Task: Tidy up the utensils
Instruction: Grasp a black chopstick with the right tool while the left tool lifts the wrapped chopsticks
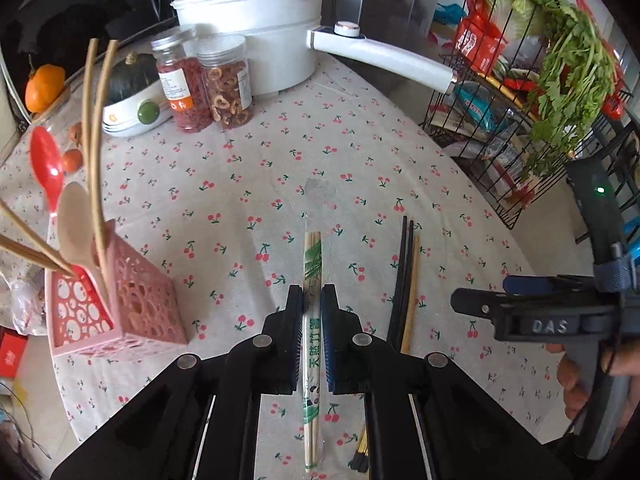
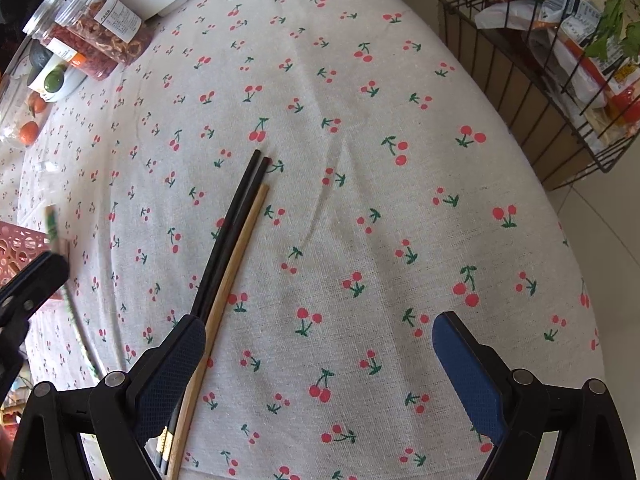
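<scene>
Left gripper [image 1: 311,340]: fingers closed to a narrow slot on the wrapped chopsticks [image 1: 312,280], which run lengthwise between the pads and stick out ahead of and behind them.
Wrapped chopsticks: a bamboo pair in a clear printed sleeve; whether its far end rests on the tabletop [image 1: 280,168] or is clear of it cannot be told.
Right gripper [image 2: 320,360]: fingers spread wide, holding nothing; only cherry-print cloth lies between them.
Loose chopsticks [image 2: 236,248]: two black sticks and one wooden stick lying together on the tabletop, passing just beside and under the right gripper's left finger [image 2: 172,368] (not between the pads).
Pink holder [image 1: 116,300]: a perforated square caddy to the left of the left fingers, near but apart, already carrying a red spoon [image 1: 46,168], a pale spoon and several sticks.
Step in hand (judged): carrying the wrapped pair to the pink holder.
Doing it well: keep the pinch firm, since the slick sleeve could slip; raise the pair until its lower end is above the holder's rim; tip it toward upright and lower it into a free gap, away from the leaning sticks.
Risk: the long overhang ahead of the fingers may knock the sticks and spoons already in the holder, or nudge the light holder itself.
Background: a white pot [image 1: 256,28] and two jars [image 1: 204,80] well beyond the fingers, clear of the path.
</scene>
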The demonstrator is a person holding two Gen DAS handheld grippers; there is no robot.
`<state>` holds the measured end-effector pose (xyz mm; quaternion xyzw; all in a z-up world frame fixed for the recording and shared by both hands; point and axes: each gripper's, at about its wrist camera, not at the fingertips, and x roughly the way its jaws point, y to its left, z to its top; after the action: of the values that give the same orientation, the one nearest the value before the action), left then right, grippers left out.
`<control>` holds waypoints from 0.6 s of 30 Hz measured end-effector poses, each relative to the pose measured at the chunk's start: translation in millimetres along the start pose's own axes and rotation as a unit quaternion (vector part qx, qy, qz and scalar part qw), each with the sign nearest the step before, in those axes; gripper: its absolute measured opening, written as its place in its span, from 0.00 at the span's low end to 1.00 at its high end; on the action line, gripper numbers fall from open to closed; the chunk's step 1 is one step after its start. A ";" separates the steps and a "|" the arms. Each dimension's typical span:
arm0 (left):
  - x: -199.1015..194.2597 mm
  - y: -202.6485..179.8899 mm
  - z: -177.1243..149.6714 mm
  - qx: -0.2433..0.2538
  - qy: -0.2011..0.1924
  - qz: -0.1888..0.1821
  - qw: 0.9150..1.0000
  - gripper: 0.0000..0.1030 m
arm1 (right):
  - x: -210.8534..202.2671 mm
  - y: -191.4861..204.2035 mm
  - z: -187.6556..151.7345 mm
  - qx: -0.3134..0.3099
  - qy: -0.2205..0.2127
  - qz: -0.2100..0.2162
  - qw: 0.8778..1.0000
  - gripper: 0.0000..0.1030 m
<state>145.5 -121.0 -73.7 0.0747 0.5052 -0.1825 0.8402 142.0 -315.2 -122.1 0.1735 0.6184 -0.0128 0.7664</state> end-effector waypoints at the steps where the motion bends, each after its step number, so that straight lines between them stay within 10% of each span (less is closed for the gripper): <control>1: -10.0 3.0 -5.9 0.001 -0.007 -0.001 1.000 0.09 | 2.3 3.3 0.0 -0.004 0.002 0.000 1.000 0.92; 6: -60.2 25.2 -41.9 -0.009 -0.050 -0.015 0.999 0.08 | 17.5 18.5 2.1 -0.020 0.009 -0.004 1.000 0.88; 11: -77.3 53.7 -65.2 -0.049 -0.065 -0.040 0.996 0.08 | 25.7 34.2 9.1 -0.042 -0.015 -0.030 0.999 0.55; 18: -83.1 69.1 -73.9 -0.056 -0.073 -0.054 0.994 0.04 | 32.0 54.1 11.2 -0.058 -0.025 -0.040 0.997 0.34</control>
<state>76.1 -15.2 -40.4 -0.0132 0.4554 -0.2041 0.8665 172.8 -261.4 -137.1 0.1033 0.6052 -0.0114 0.7892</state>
